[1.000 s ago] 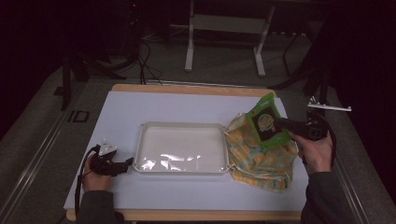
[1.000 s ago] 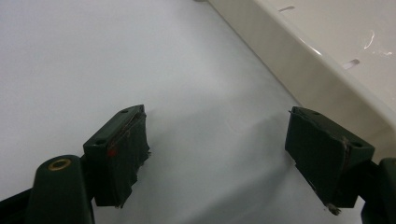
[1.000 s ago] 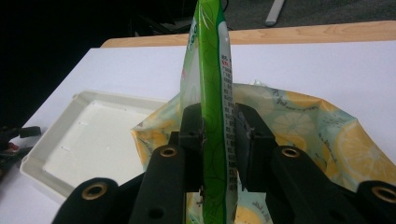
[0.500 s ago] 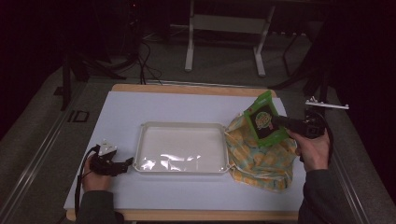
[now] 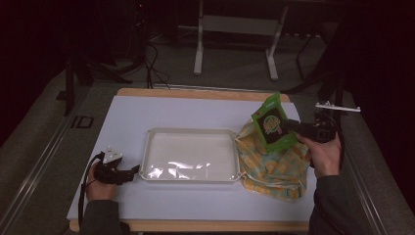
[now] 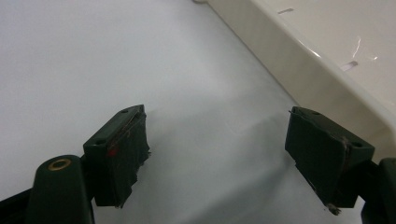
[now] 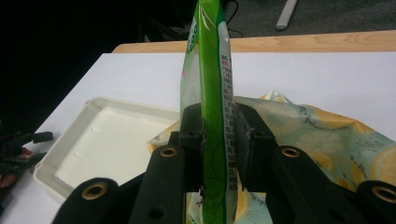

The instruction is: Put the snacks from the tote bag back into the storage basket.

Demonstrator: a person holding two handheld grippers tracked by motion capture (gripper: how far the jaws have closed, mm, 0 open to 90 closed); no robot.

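Close to the person, the left gripper (image 5: 131, 172) rests low on the white desk (image 5: 195, 117), right beside the near left corner of the tray (image 5: 190, 134). In the left gripper view its two black pads (image 6: 121, 149) stand wide apart with nothing between them, just bare desk, and the tray's pale wall (image 6: 299, 60) runs past on one side.

A bit farther in, the tray sits in the middle of the desk. It looks shiny and has nothing in it.

To the right of the tray lies a soft cloth bag (image 5: 274, 164) with lemon pictures on it. It is crumpled and floppy, and its near edge touches the tray.

Above the bag, the right gripper (image 5: 288, 126) holds a green snack packet (image 5: 270, 122) up in the air. In the right gripper view the packet (image 7: 212, 88) stands on its edge, squeezed flat between the two pads (image 7: 194, 140), which are closed on its lower part.

I think the packet is very light and thin. It is smooth plastic, so it may slip, and it bends easily, so the top could flop over. What is inside may crush if squeezed hard. Holding it by the flat sealed edge or low on the body, gently, seems best.

Far behind the desk are dark floor and metal stand legs (image 5: 235, 44).
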